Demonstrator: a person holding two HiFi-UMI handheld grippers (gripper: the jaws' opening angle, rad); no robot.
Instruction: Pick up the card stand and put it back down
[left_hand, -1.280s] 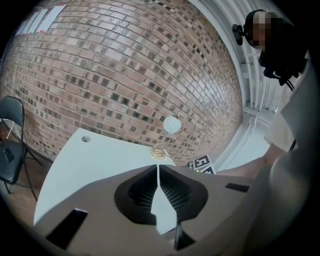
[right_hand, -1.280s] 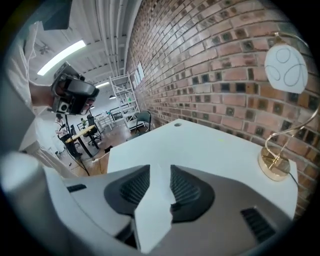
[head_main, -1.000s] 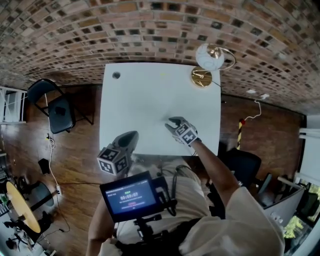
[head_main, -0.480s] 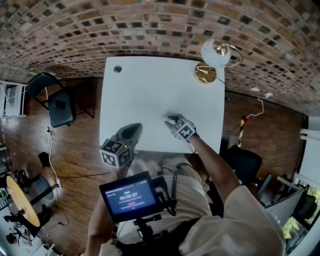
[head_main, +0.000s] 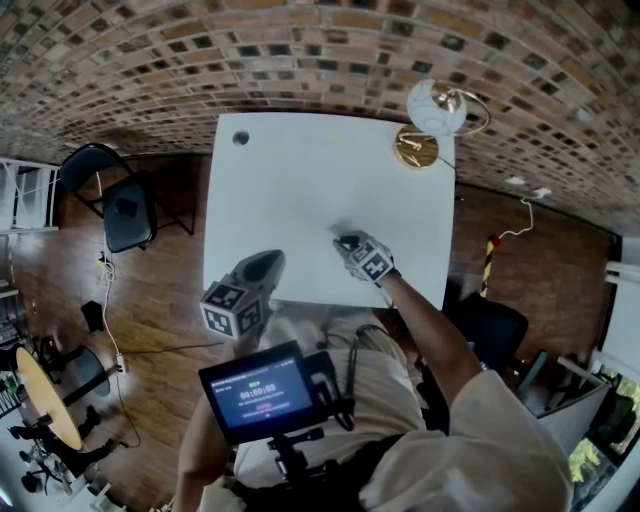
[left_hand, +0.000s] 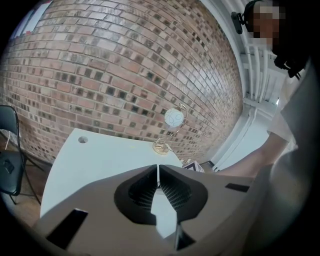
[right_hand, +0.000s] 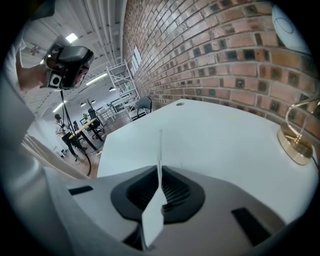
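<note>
**Card stand is sitting off in the corner, right gripper is pinching something else**

So the card stand is standing upright at the far right corner of the white desk. It has a round gold base and a wire loop, with a round white disc up top. Neither gripper is touching it; both are well apart from it.

The right gripper is resting low over the middle of the desk, toward the near side. Its fingers are clamping shut, and they're pinching what looks like a thin white card, seen edge-on and sticking up past the tips.

The left gripper is hanging over the near edge of the desk. Its fingers are clenched together with nothing between them.

There's also a small round hole at the desk's far left corner, and a black chair is sitting off to the left by the brick wall.
</note>
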